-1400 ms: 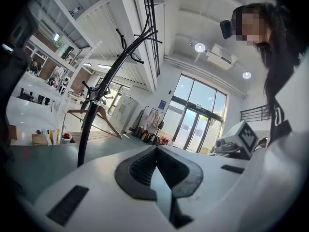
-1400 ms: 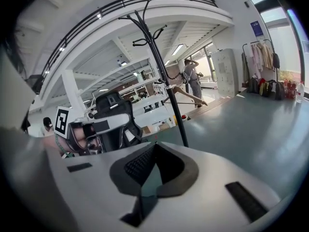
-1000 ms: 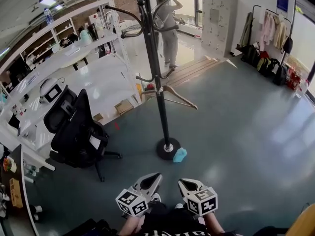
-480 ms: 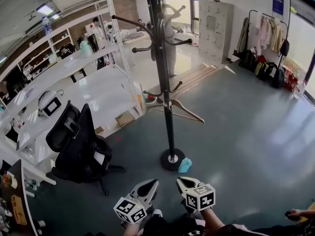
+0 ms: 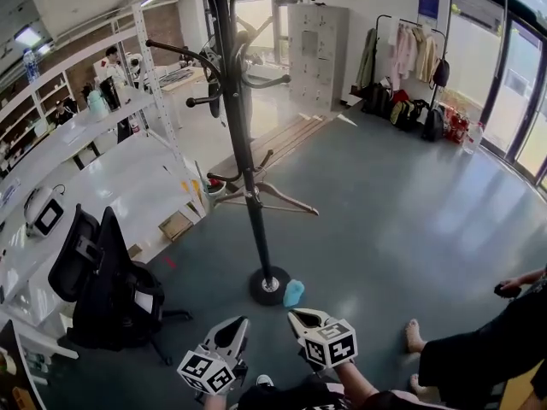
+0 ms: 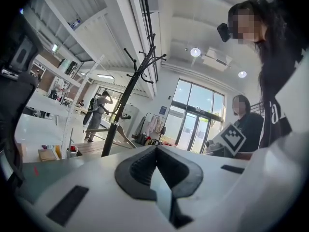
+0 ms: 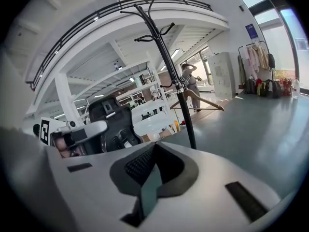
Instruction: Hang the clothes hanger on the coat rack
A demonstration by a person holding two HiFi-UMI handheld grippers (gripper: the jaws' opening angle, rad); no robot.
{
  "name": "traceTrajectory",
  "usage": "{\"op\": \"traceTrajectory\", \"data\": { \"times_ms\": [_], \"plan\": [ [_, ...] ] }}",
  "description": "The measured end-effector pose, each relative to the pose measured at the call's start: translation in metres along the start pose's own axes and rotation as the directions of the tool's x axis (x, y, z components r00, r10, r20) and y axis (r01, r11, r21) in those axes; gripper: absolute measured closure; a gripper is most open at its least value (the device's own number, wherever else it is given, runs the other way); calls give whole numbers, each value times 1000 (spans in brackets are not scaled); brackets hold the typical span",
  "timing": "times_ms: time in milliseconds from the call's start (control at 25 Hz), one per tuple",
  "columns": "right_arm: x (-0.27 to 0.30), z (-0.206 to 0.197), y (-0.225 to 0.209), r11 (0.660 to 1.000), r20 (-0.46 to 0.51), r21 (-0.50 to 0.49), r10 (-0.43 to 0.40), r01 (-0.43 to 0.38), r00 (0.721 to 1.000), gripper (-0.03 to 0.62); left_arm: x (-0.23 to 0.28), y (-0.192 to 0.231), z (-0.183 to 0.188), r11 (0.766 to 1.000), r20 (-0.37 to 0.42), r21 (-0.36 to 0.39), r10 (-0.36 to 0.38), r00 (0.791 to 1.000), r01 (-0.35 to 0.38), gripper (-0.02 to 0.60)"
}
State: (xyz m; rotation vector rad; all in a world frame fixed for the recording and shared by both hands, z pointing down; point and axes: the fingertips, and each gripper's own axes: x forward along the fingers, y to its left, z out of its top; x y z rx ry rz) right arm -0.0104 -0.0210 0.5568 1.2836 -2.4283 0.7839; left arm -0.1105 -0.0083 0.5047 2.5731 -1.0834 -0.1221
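Observation:
A tall black coat rack (image 5: 244, 152) stands on the grey floor ahead of me, its round base (image 5: 269, 286) just beyond both grippers. A wooden clothes hanger (image 5: 272, 196) hangs from one of its low hooks. The left gripper view shows the same rack (image 6: 120, 111) and hanger (image 6: 120, 132), and the right gripper view shows the rack (image 7: 176, 83) and hanger (image 7: 197, 98) too. My left gripper (image 5: 239, 325) and right gripper (image 5: 297, 317) sit side by side low in the head view, short of the base. Both are shut with nothing in them, as the left (image 6: 156, 151) and right (image 7: 153, 150) close views show.
A black office chair (image 5: 98, 276) stands left of the rack, by a long white desk with shelving (image 5: 94, 165). A light blue object (image 5: 293, 293) lies against the rack's base. A seated person's leg and bare foot (image 5: 466, 348) are at the right. A clothes rail (image 5: 410, 62) stands at the back.
The view has swung right, so the rack and chair sit further left. Both grippers shifted slightly left with it, still shut. A seated person has come into view at the right.

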Motion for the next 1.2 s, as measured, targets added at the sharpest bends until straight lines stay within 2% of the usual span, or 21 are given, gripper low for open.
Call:
{"op": "traceTrajectory", "data": {
  "times_ms": [400, 600, 1200],
  "plan": [
    [-7, -3, 2, 1000, -6, -16, -5, 5, 1000, 585, 16, -11, -4, 999, -19, -4, -40, 999, 40, 582],
    [-23, -13, 0, 1000, -15, -16, -4, 3, 1000, 585, 20, -30, -10, 999, -27, -7, -54, 998, 54, 582],
    [-43, -30, 5, 1000, -22, -20, -1, 1, 1000, 585, 10, -50, -22, 999, -36, -11, -44, 998, 43, 582]
  ]
}}
